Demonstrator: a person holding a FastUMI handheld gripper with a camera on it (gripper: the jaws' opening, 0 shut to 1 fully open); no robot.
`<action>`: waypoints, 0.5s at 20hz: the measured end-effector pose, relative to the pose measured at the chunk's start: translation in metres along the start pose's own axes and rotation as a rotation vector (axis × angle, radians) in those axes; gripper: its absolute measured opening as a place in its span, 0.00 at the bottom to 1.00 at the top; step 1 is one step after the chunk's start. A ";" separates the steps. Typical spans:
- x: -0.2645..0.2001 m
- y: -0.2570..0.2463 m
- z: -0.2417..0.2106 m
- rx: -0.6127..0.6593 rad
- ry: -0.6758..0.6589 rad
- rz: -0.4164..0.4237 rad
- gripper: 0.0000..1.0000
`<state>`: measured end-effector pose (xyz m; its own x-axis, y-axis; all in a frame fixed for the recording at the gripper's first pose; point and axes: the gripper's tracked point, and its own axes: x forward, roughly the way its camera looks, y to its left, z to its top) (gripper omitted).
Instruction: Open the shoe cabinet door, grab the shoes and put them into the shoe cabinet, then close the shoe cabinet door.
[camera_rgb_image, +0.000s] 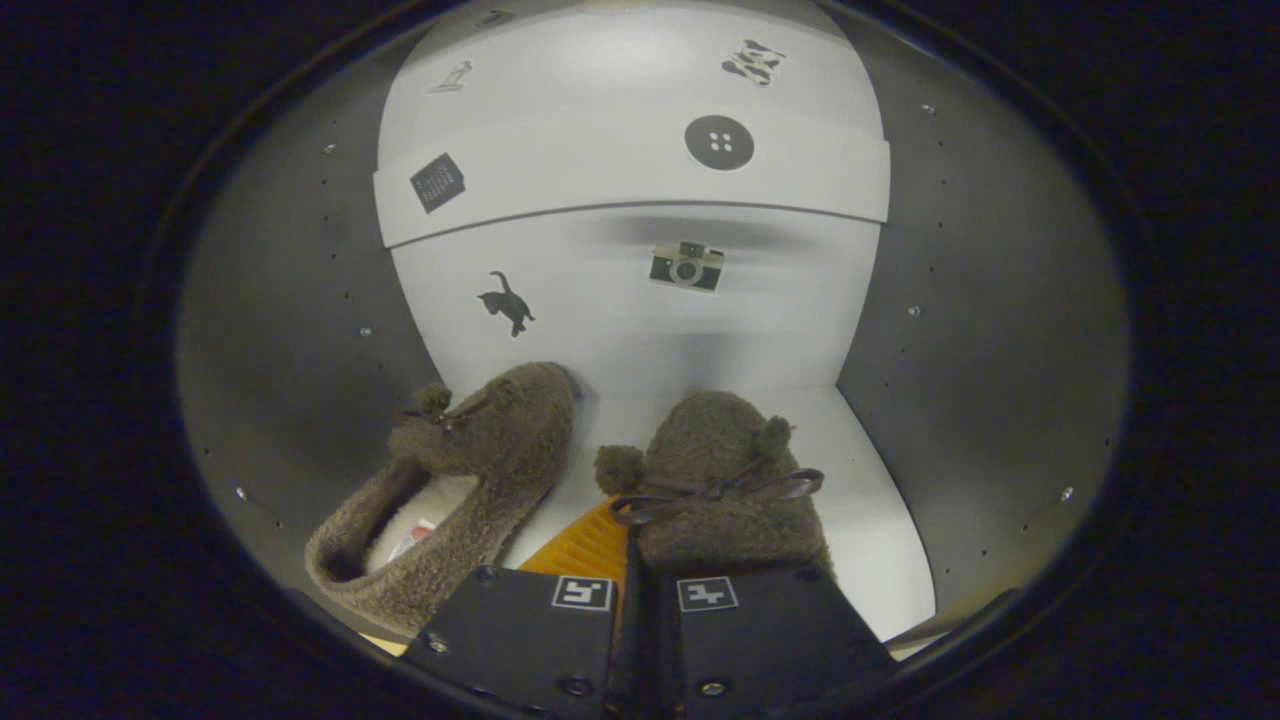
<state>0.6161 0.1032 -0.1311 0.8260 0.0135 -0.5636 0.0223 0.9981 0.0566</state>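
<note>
The inside of a white shoe cabinet (640, 330) is seen from the tongs (632, 600), with grey side walls left and right and a white shelf above. Small picture stickers are set on the white back panel: a black cat (508, 302), a camera (686, 266) and, higher up, a round button (719, 142).

Two fluffy brown slippers with pompoms and bow laces are seen on the cabinet floor. The left fluffy brown slipper (455, 500) lies tilted, its pale lining showing, just ahead of the left finger. The right fluffy brown slipper (725, 490) lies directly ahead of the fingers, its heel end hidden behind them. A ribbed orange piece (585, 548) is glimpsed between the two slippers.

The fingers of the tongs are drawn almost together, with only a narrow gap between. Whether the right slipper's heel is pinched between them cannot be told.

The door is judged to be open, since the interior is in full sight, and both slippers appear to be inside. What is judged to remain: letting go of the right slipper if it is held, drawing the tongs out, and closing the door.
</note>
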 end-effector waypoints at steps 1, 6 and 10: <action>-0.002 0.004 0.001 0.005 -0.005 0.019 0.18; -0.035 0.011 0.004 -0.003 -0.056 0.061 0.57; -0.073 0.010 -0.005 -0.076 -0.127 0.036 0.80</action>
<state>0.5531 0.1126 -0.0934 0.8904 0.0461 -0.4528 -0.0468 0.9989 0.0096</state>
